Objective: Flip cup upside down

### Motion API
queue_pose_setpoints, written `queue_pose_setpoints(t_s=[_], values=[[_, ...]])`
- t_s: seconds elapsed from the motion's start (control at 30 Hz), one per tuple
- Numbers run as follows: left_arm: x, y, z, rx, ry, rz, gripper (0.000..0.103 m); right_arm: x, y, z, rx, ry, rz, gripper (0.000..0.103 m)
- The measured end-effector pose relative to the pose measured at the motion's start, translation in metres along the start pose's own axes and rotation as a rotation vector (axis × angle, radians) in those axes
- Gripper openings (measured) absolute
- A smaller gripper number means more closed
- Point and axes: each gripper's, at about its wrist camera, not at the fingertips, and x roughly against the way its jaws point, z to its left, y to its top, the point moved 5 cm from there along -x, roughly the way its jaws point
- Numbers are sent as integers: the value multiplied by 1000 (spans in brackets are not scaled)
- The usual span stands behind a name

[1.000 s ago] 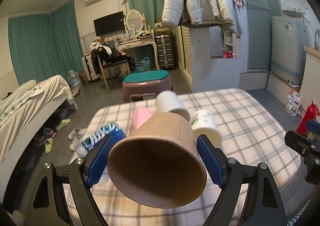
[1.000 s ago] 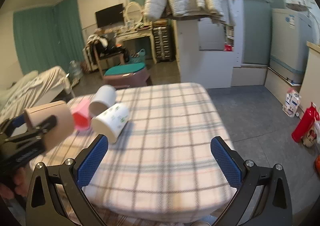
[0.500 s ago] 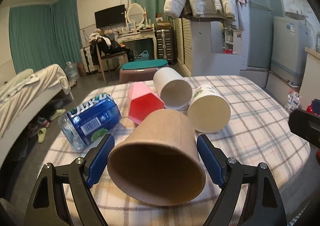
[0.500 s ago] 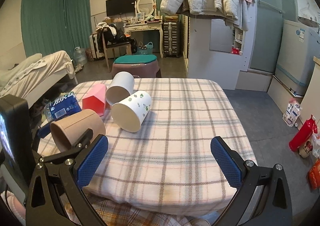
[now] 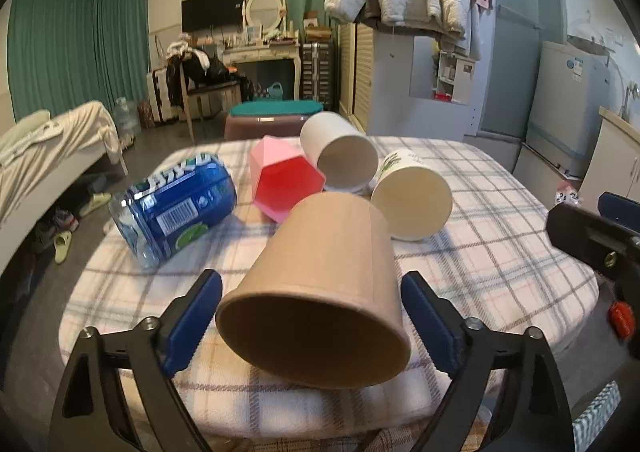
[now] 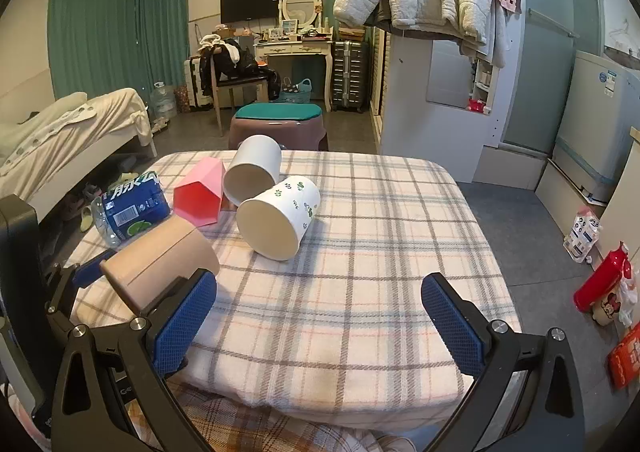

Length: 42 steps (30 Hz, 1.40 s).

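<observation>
A brown paper cup lies on its side on the plaid table, mouth toward the camera, between the blue pads of my left gripper. The pads stand a little off its sides with small gaps, so the left gripper is open around it. The same cup shows in the right wrist view at the table's left edge. My right gripper is open and empty over the table's near edge.
Behind the brown cup lie a pink and red hexagonal cup, a plain white cup, a white leaf-print cup and a blue-labelled bottle, all on their sides. A stool stands beyond the table.
My left gripper came down with the brown cup to the table, and its pads have parted from the cup's sides. The right gripper moved in lower toward the table.
</observation>
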Motion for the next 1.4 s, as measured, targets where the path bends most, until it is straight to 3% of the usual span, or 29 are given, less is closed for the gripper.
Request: queue_pose_setpoints(t_s=[0.23, 0.43, 0.63, 0.73, 0.87, 1.07, 1.23, 1.4], values=[[10, 0, 10, 13, -46, 22, 95, 8, 7, -2, -11, -19, -28, 103], [35, 7, 18, -8, -94, -11, 101, 16, 19, 0, -38, -11, -33, 103], [52, 17, 51, 67, -126, -6, 103, 15, 27, 16, -13, -47, -8, 103], [53, 23, 76, 63, -102, 5, 103, 10, 29, 28, 6, -51, 28, 103], [46, 27, 103, 54, -61, 16, 103, -6, 34, 50, 16, -31, 114, 103], [28, 25, 138, 74, -31, 54, 103, -51, 40, 81, -26, 93, 347, 103], [15, 26, 154, 98, -45, 65, 103, -92, 39, 101, -96, 195, 545, 103], [1, 25, 159, 98, -79, 86, 103, -125, 28, 113, -207, 263, 690, 103]])
